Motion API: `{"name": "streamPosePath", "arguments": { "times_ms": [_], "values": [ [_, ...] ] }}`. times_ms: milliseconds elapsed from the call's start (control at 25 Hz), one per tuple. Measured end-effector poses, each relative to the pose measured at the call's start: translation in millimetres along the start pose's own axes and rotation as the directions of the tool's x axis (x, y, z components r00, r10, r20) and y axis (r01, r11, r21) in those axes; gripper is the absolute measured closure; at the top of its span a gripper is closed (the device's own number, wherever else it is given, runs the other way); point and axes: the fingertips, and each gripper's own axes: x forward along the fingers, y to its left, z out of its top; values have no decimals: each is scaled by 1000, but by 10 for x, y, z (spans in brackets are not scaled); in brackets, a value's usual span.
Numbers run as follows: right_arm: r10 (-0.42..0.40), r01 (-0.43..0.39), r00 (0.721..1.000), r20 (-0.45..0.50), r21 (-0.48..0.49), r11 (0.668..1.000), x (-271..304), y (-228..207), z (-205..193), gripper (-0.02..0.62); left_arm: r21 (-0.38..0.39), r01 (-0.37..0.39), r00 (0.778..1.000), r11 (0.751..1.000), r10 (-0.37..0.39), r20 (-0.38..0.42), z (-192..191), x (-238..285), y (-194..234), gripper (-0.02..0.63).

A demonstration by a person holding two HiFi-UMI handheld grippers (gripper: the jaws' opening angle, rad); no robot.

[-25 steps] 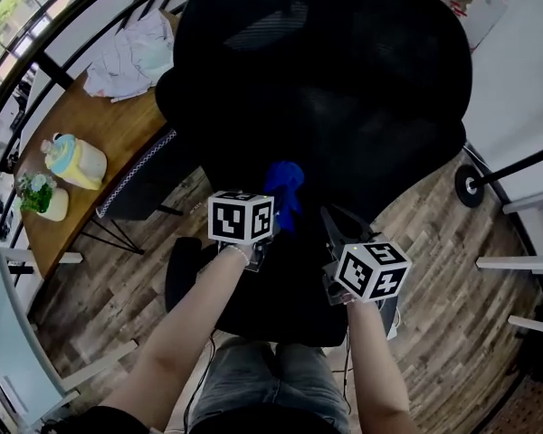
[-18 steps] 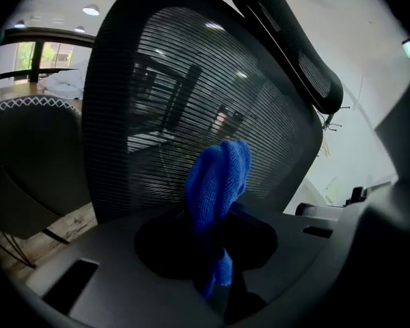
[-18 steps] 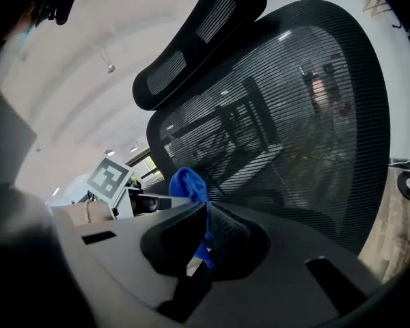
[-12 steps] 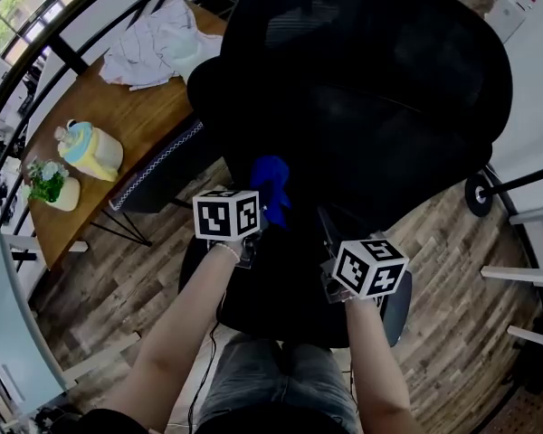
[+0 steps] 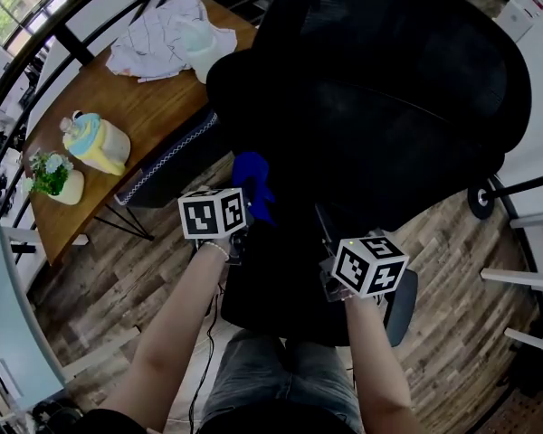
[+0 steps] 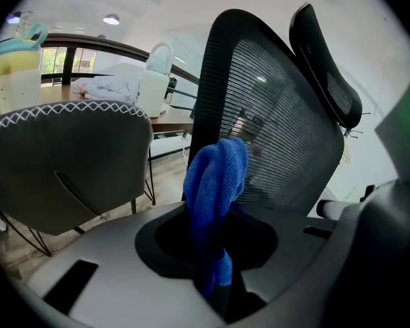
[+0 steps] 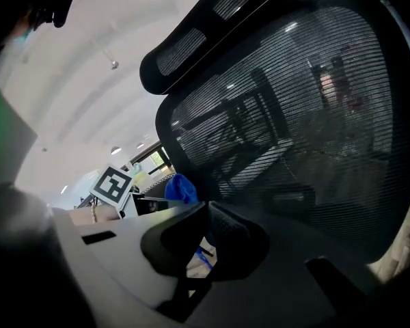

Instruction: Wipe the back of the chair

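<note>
Gripped a blue cloth (image 6: 219, 176) in the clamped left tongs (image 6: 215, 265) near the lower left edge of the black mesh chair back (image 6: 280, 121), with the right tongs (image 7: 206, 214) pressed together and empty, likely needing flat, overlapping strokes.

My cubes are white with black square markers: left cube (image 5: 213, 213) mid-left, right cube (image 5: 369, 265) mid-right with a tiny green light. Forearms (image 5: 176, 333) are bare; a thin band (image 5: 214, 248) circles the left wrist. Grey-blue jeans (image 5: 281, 382) fill the bottom centre, a thin black cable (image 5: 202, 369) beside them. Left gripper (image 6: 215, 282) and right gripper (image 7: 203, 214) have pale grey shells and black jaws.
</note>
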Motion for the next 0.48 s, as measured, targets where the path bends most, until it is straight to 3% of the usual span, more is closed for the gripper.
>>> {"name": "streamPosePath", "arguments": {
  "times_ms": [200,480],
  "values": [
    [-11,11,1000,1,11,1000,-90,29,-32,565,-5,-8,1000,1000,8,9,-17,-126,55,517],
    [8,-6,999,41,-46,999,-362,154,106,565,-10,70,997,998,-69,29,-87,-445,-155,515]
  ]
}}
